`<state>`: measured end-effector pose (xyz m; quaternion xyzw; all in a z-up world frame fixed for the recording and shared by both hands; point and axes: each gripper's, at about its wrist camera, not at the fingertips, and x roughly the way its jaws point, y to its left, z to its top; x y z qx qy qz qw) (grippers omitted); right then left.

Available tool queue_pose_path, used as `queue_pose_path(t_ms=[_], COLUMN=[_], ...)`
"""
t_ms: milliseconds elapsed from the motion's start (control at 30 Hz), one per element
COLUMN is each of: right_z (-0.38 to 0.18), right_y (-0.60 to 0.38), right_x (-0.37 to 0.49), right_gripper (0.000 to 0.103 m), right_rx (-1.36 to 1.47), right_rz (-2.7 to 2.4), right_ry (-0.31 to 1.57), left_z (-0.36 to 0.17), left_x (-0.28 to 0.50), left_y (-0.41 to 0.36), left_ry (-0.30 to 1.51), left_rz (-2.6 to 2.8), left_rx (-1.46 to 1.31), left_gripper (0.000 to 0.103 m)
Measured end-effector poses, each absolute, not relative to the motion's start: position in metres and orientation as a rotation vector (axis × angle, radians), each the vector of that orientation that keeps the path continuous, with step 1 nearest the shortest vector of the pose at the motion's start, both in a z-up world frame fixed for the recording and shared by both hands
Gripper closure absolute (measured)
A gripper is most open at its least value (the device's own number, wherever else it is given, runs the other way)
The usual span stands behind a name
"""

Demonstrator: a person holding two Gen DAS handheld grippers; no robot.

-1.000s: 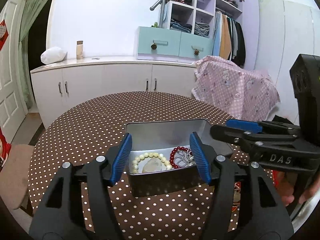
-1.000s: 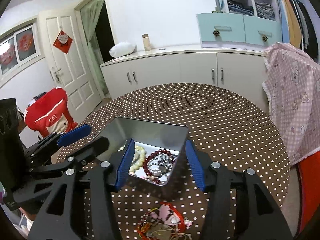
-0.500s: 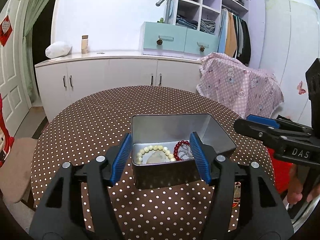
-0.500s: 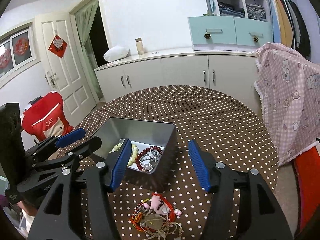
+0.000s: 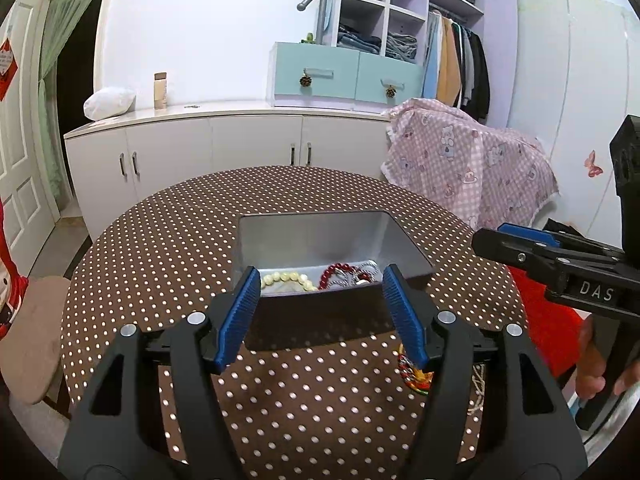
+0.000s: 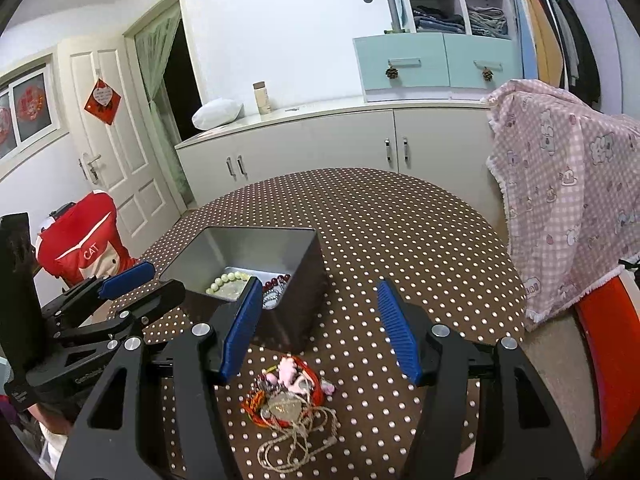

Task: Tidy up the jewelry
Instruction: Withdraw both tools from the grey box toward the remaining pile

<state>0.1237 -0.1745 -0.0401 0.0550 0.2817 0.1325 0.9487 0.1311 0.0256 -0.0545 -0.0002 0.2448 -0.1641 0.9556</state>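
Jewelry is lying in two places on the dotted round table: beads inside the open metal tin, and a tangled pile of cords and charms just in front of it. Both the left gripper and the right gripper are hovering wide apart, holding nothing. Loose cords are likely snagging on a finger if grabbed carelessly, dragging pieces toward the table edge in this cluttered bedroom.

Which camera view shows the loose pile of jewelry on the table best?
The right wrist view: the loose jewelry pile lies in full view in front of the metal tin. The left wrist view shows only its edge behind the left gripper.
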Motion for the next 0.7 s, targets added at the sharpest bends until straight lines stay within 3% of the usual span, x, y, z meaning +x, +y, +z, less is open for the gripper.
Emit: queue_pose_path(t_ms=[700], right_z=[-0.067], right_y=[-0.184], right_x=[0.093], right_gripper=[0.044], right_rx=[0.141], right_rz=[0.261], right_ry=[0.628], left_z=[-0.079], left_x=[0.097], left_y=[-0.019], left_ry=[0.559], left_rz=[-0.506], left_rx=[0.057], left_gripper=[0.040])
